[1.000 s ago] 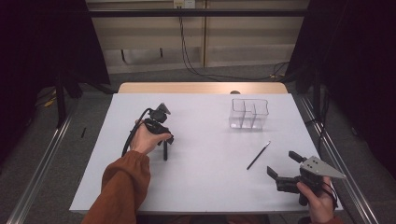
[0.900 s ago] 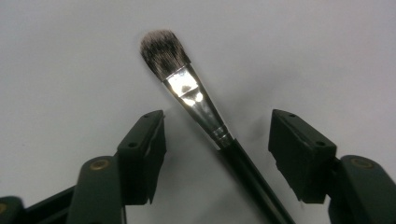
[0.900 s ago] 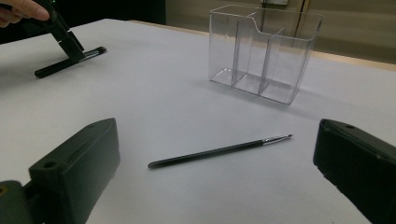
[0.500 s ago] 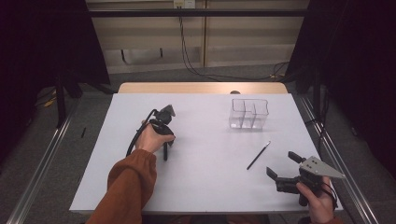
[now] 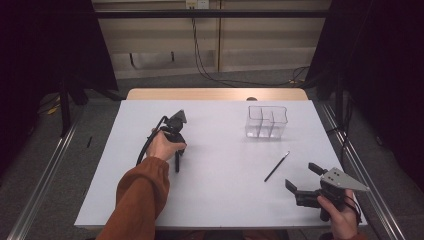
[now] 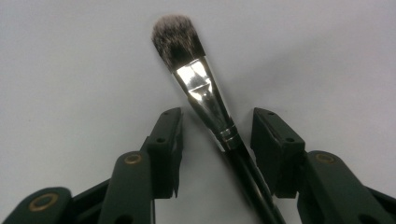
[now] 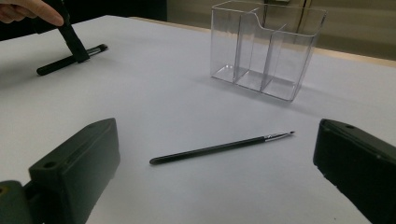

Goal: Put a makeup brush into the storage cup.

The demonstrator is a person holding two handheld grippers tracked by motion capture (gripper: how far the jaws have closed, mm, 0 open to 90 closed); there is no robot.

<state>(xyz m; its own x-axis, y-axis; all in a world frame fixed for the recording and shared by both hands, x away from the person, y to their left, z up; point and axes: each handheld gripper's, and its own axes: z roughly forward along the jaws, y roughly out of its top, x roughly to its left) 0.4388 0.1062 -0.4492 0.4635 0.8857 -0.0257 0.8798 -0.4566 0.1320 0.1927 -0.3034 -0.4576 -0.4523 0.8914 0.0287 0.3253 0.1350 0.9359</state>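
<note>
While 2 brushes lie flat (image 5: 276, 166), 1 organizer stands (image 5: 266, 121).

From my remote station I note a white rectangular tabletop (image 5: 225, 200) with a pale wooden strip (image 5: 215, 94) along its far edge. Grey floor (image 5: 45, 150) surrounds it. Black curtains (image 5: 45, 45) flank both sides; cables (image 5: 200, 50) hang down the beige back wall (image 5: 270, 40).
</note>
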